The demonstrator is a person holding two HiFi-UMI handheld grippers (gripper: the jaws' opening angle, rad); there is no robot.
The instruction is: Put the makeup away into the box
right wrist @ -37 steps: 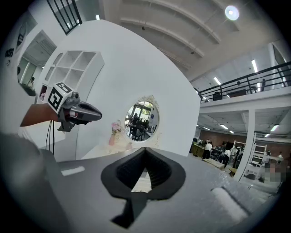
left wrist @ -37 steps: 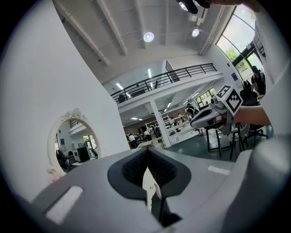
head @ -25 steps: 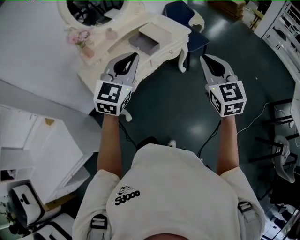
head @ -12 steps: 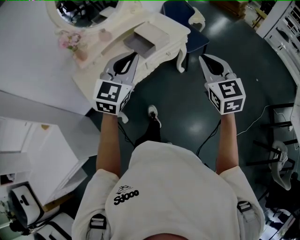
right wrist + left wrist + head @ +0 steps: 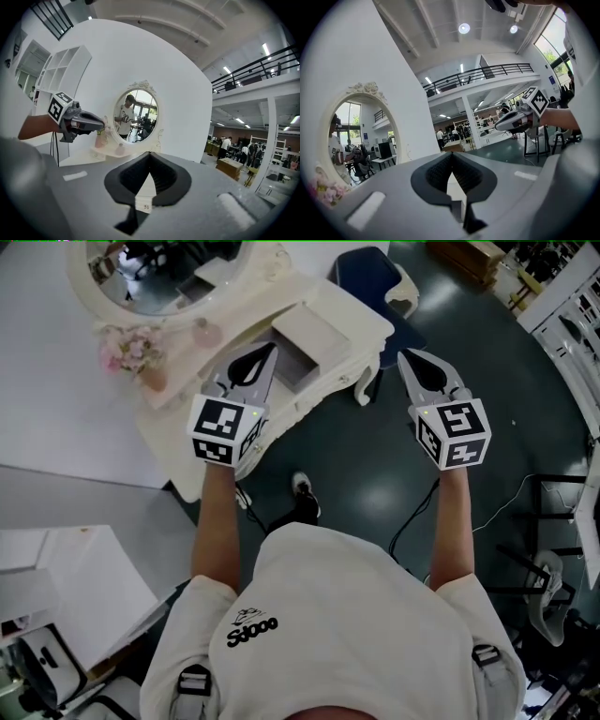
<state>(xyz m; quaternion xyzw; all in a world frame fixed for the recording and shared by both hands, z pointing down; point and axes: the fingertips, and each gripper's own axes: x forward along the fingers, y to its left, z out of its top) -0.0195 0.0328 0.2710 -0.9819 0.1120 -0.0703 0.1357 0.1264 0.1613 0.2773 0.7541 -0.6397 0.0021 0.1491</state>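
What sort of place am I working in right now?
Probably a big open lab or workshop hall with a bedroom corner staged in it: a cream dressing table with an oval mirror, a mezzanine railing overhead, and people among shelving behind.

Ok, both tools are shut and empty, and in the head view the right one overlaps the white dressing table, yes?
Not quite. The left tool overlaps the white dressing table. The right tool shows against the dark floor, clear of the table. The head view shows this. Both tools are shut and empty, as you said.
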